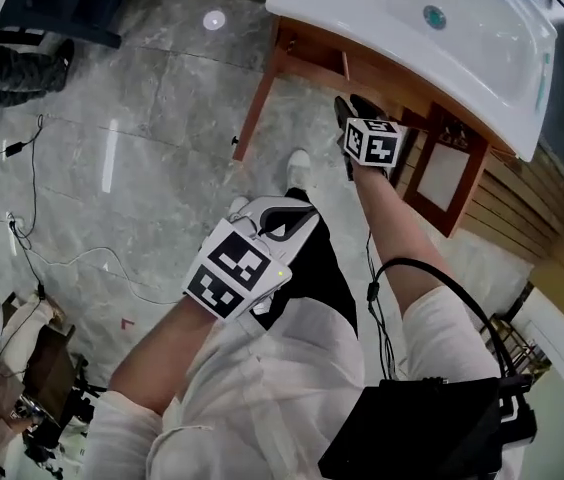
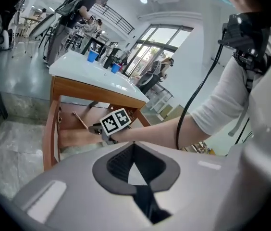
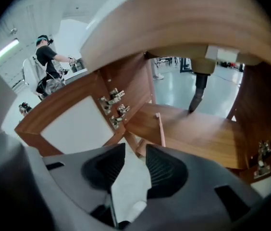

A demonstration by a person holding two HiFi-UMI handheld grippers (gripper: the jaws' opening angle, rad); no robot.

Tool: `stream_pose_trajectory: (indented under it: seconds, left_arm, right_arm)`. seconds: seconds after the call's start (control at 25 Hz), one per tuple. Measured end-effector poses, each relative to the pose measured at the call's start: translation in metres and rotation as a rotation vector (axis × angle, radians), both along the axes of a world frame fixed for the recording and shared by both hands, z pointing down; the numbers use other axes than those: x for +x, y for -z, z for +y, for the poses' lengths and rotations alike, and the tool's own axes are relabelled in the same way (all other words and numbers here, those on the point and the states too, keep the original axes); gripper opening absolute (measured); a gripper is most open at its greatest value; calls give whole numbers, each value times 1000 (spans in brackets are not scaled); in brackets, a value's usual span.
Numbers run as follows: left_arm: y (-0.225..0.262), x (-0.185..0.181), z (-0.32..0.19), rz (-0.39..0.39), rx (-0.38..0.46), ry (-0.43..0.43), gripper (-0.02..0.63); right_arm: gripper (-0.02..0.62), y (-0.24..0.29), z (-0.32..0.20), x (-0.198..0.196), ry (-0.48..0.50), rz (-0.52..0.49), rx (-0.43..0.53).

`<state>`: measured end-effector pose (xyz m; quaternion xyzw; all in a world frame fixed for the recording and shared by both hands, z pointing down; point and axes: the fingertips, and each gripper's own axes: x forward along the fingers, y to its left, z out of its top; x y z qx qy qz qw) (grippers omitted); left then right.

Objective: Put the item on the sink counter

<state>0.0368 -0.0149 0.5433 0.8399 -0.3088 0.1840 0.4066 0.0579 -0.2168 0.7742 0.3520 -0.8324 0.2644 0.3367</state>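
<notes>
Search stage, by the look of it, nothing lifted yet: right gripper (image 3: 135,147) poised at the open vanity cabinet (image 1: 444,173) under the white sink bench (image 1: 362,13), jaws apart, pale patch between them probably gripper body rather than cargo; left gripper (image 2: 134,147) back by the lap, jaws together, empty. No sure sight of the item on the wooden shelf (image 3: 198,136), only a thin wood strip (image 3: 160,129) and the dark drain pipe (image 3: 199,93). Next, calls for finding it, setting the parted jaws around it, clamping, then lifting clear of the cabinet frame and up over the bench rim.
</notes>
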Motion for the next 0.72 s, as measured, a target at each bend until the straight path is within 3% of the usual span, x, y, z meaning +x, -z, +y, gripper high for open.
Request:
stream_pose_trajectory:
  seconds: [0.16, 0.24, 0.48, 0.72]
  left_arm:
    - [33, -3, 6, 3, 35, -6, 5]
    - [45, -4, 15, 4, 49, -32, 5]
    - [89, -12, 46, -41, 87, -78, 5]
    - [129, -22, 69, -42, 128, -122, 5]
  right_arm:
    - [122, 48, 55, 9, 12, -15, -31]
    - [53, 77, 78, 10, 32, -28, -43]
    - [10, 163, 153, 11, 113, -29, -104]
    - [6, 253, 177, 14, 100, -53, -51]
